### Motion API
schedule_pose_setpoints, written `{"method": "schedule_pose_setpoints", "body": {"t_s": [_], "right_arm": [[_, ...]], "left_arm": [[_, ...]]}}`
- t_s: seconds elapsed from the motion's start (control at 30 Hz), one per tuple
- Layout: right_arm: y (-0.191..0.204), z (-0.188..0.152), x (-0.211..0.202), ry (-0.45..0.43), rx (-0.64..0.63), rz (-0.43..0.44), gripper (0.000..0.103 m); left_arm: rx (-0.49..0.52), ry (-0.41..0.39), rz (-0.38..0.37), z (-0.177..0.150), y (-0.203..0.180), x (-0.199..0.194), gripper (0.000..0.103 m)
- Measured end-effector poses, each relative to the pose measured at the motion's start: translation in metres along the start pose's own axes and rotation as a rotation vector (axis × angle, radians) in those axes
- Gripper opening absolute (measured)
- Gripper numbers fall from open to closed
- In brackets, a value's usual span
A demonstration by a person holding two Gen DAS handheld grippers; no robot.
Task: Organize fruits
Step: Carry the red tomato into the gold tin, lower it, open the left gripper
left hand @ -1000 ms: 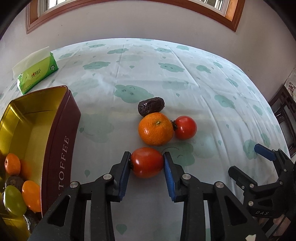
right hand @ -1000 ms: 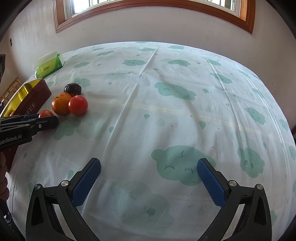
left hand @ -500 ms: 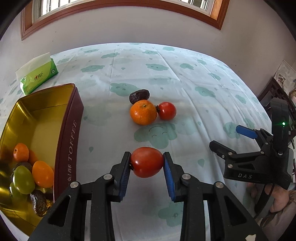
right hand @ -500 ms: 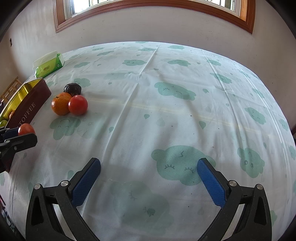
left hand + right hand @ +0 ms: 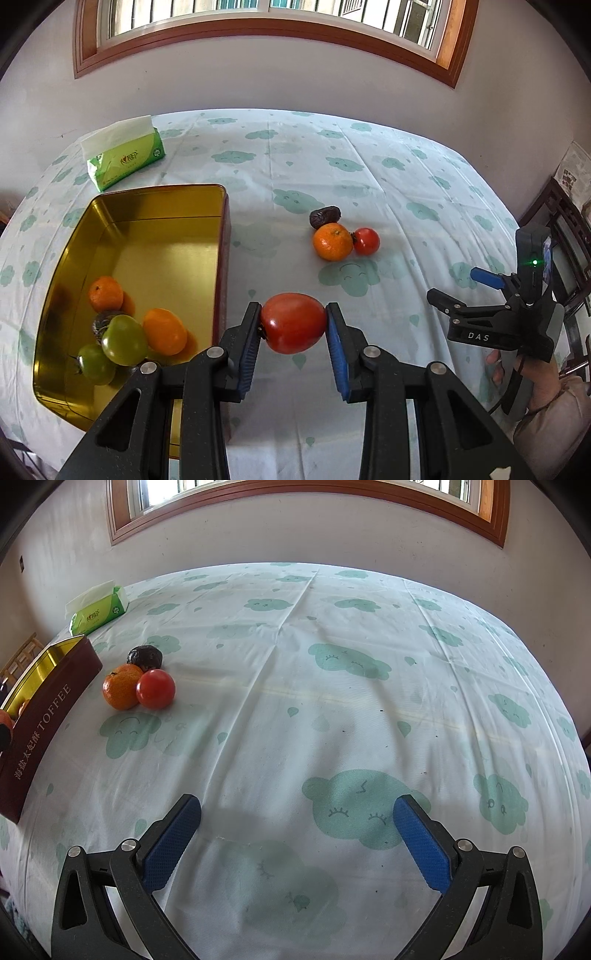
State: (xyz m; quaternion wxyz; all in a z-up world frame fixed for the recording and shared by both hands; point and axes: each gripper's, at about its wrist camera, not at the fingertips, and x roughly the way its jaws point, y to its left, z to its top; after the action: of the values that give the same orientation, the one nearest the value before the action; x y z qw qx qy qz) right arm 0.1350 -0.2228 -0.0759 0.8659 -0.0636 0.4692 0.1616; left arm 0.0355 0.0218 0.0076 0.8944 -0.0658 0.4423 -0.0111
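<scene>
My left gripper (image 5: 291,325) is shut on a large red tomato (image 5: 293,322), held above the tablecloth just right of the gold toffee tin (image 5: 155,236). Inside the tin lie a small orange (image 5: 105,293), an orange fruit (image 5: 165,331), two green tomatoes (image 5: 123,339) and a dark date. On the cloth sit an orange (image 5: 332,242), a small red tomato (image 5: 366,241) and a dark date (image 5: 325,216), touching one another. My right gripper (image 5: 295,843) stands open over bare cloth; in the left wrist view that right gripper (image 5: 465,288) is at the right edge.
A green tissue pack (image 5: 123,157) lies at the far left of the table (image 5: 332,701). The tin's maroon side (image 5: 44,720) stands at the left in the right wrist view. A hand (image 5: 532,376) holds the right gripper. Dark furniture stands beyond the table's right edge.
My left gripper has lifted the large tomato off the cloth and carried it back and toward the tin; more of the tin's inside shows now. The right gripper has not moved.
</scene>
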Motion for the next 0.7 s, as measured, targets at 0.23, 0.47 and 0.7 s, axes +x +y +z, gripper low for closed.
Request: {"method": "schedule_pose_setpoints", "body": {"t_s": [0.23,0.47,0.7], "right_arm": [[0.000,0.000,0.000,0.000,0.000,0.000,0.103],[0.000,0.000,0.000,0.000,0.001,0.000,0.103],[0.000,0.000,0.000,0.001,0.001,0.000,0.103]], "left_arm": [[-0.070,-0.006,0.059,-0.003,0.038,-0.010,0.031],[-0.137,-0.018,0.114,-0.004,0.075,-0.018,0.031],[-0.205,-0.008,0.139,-0.012,0.110,-0.022,0.031]]}}
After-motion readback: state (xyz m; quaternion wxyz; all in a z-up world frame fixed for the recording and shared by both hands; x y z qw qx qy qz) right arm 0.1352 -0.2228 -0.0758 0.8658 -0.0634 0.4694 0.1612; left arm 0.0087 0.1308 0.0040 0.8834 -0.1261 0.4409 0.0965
